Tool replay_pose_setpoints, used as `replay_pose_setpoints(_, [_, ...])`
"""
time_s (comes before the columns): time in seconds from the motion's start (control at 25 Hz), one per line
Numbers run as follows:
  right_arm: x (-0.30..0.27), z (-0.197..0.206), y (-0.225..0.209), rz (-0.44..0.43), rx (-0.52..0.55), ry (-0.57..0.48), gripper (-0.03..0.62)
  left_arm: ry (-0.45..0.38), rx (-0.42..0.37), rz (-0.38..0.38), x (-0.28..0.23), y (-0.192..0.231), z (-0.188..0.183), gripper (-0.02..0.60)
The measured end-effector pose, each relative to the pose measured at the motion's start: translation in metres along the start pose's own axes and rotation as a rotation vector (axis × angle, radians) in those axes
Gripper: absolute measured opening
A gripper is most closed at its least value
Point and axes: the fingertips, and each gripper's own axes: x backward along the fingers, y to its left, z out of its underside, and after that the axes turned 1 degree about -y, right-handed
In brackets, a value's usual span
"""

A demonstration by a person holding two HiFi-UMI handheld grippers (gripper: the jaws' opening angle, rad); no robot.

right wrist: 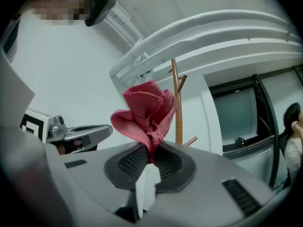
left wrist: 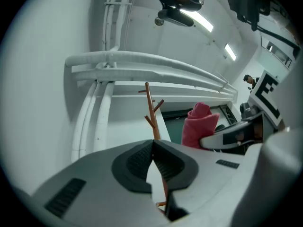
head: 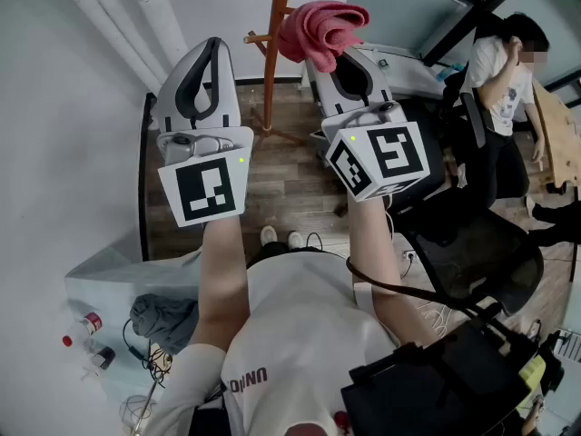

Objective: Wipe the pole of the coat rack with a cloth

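The pink cloth [right wrist: 147, 110] looked soft, light and floppy, bunched above the right gripper [right wrist: 150, 161], whose jaws were clamped on its lower fold. It would probably drape and squash against wood, so that low pinch on the bundle seemed sensible. The left gripper [left wrist: 153, 145] had its jaws together with nothing between them. The coat rack's pole [head: 270, 89] stood upright, its long axis vertical, beyond both grippers and just left of the cloth in the head view. Whether cloth and pole touched I could not tell. The slim pole looked rigid, though perhaps easy to tip
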Motion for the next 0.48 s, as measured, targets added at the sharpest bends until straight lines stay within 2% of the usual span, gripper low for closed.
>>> replay_pose_setpoints(0.48, [-0.0051,0.0055,0.0007,-0.013,-0.020,0.020,0.049,0.006,0.013,-0.009,-0.0004,0.0064,0.0009,0.014])
